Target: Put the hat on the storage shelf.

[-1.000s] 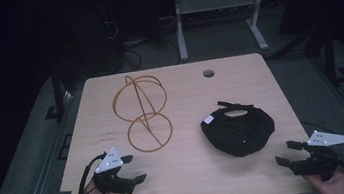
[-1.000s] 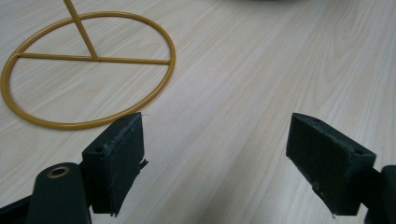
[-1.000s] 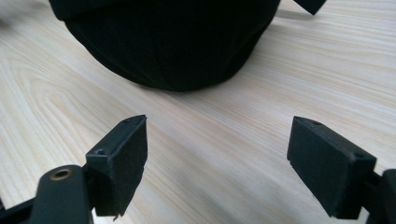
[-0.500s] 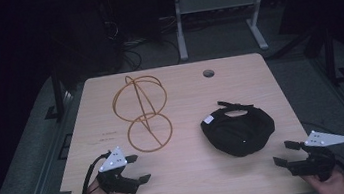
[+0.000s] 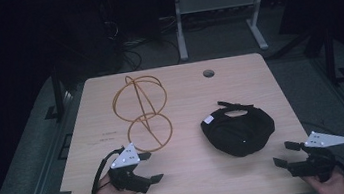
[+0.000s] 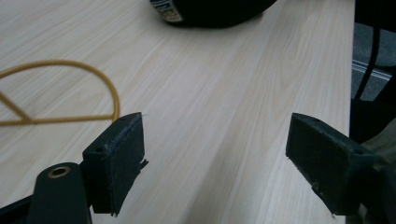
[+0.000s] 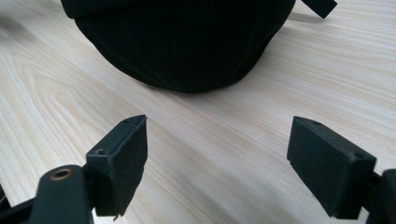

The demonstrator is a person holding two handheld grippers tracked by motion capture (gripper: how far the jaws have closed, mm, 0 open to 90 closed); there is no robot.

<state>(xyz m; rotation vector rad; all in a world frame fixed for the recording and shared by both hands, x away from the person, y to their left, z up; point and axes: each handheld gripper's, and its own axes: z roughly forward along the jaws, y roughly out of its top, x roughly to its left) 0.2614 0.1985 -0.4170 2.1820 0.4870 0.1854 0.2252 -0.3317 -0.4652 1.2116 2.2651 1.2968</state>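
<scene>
Counter (image 5: pixel 190 175): pale wood, dark room behind.
Black cap (image 5: pixel 237 128): right of centre, upside down.
Wire hoops (image 5: pixel 142 112): upper left.
Left claw (image 5: pixel 150 168): wide, empty.
Right claw (image 5: pixel 283 154): wide, empty.

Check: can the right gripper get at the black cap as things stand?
Probably yes. The right gripper sits open, jaws aimed at the black cap, with bare table between them and nothing in the way.

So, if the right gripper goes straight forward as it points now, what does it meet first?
Most likely the black cap. It lies straight ahead of the open right gripper, with bare table between them.
</scene>
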